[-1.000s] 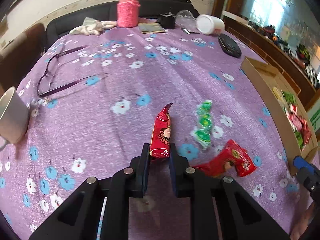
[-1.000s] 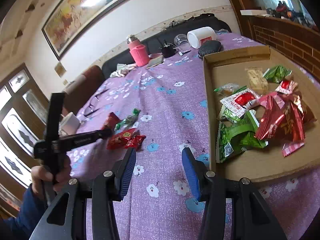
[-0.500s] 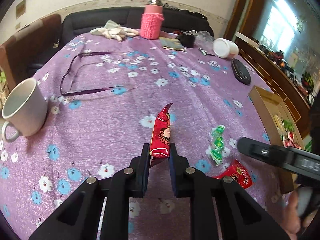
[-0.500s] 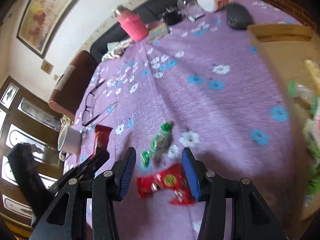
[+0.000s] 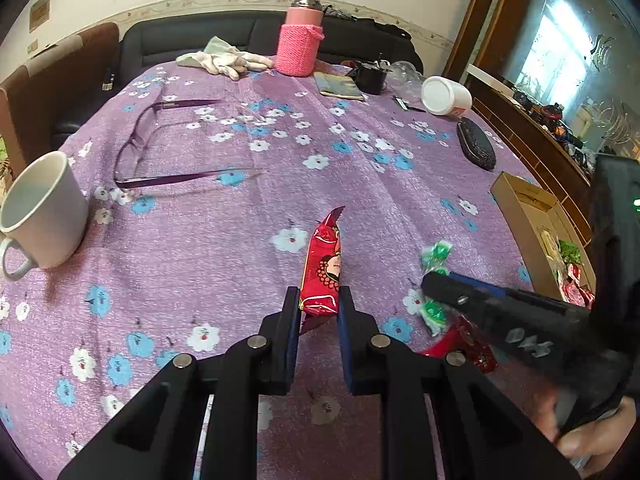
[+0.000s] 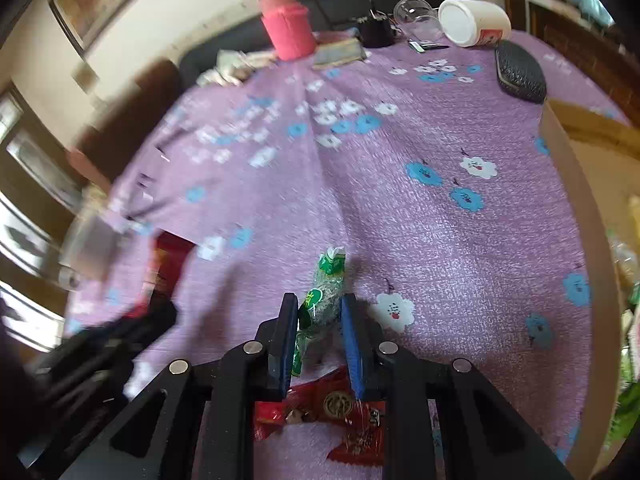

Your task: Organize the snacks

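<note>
My left gripper (image 5: 318, 310) is shut on a long red snack packet (image 5: 323, 268) and holds it above the purple flowered cloth. My right gripper (image 6: 319, 318) has its jaws closed around a green candy strip (image 6: 324, 292) that lies on the cloth; the strip also shows in the left wrist view (image 5: 434, 258), partly hidden by the right gripper. Red snack packets (image 6: 320, 406) lie under the right gripper. The cardboard box (image 5: 520, 216) with several snacks in it stands at the right.
A white mug (image 5: 44, 212) stands at the left edge. Purple glasses (image 5: 152, 148), a pink bottle (image 5: 300, 40), white gloves (image 5: 224, 60), a white jar (image 5: 444, 96) and a dark case (image 5: 476, 148) lie farther back.
My right gripper has moved down over the green candy strip and its jaws have narrowed around it. My left gripper still holds the red packet, lifted a little.
</note>
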`<state>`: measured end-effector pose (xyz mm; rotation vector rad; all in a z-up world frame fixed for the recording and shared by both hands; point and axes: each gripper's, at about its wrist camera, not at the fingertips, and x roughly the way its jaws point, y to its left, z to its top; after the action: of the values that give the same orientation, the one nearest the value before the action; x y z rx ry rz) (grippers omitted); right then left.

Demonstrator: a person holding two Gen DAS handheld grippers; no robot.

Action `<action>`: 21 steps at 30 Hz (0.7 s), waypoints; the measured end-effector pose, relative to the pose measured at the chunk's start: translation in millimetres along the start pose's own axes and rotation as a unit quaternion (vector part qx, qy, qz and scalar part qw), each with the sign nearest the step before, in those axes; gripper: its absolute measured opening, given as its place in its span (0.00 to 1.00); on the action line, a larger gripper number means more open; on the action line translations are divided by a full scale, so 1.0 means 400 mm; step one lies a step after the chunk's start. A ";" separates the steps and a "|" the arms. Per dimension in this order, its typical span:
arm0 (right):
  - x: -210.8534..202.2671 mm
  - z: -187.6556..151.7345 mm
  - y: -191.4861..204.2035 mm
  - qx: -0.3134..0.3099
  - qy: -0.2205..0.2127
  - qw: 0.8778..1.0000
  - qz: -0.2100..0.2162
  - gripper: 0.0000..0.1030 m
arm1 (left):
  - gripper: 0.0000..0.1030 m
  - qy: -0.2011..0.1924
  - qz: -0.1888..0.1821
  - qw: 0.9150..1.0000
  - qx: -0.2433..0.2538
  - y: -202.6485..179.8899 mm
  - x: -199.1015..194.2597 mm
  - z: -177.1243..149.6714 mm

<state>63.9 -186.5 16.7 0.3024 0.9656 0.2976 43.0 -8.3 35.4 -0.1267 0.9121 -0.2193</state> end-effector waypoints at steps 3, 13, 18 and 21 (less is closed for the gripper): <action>-0.037 -0.008 -0.031 -0.002 -0.039 0.999 0.014 0.23 | 0.16 0.000 -0.017 1.000 0.010 -0.021 0.004 -0.004; -0.071 -0.024 -0.016 -0.029 -0.085 0.994 0.055 0.23 | 0.16 -0.010 -0.006 0.999 0.049 -0.073 0.020 -0.019; -0.075 -0.037 0.017 -0.058 -0.089 0.993 0.051 0.23 | 0.16 -0.010 -0.002 0.999 0.053 -0.076 0.022 -0.023; -0.072 -0.038 0.022 -0.061 -0.090 0.993 0.051 0.23 | 0.16 -0.011 -0.006 0.999 0.048 -0.072 0.017 -0.023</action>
<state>34.7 -187.5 33.6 0.2622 0.7519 0.4144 36.0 -38.2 30.4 -0.0465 0.8783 -0.2726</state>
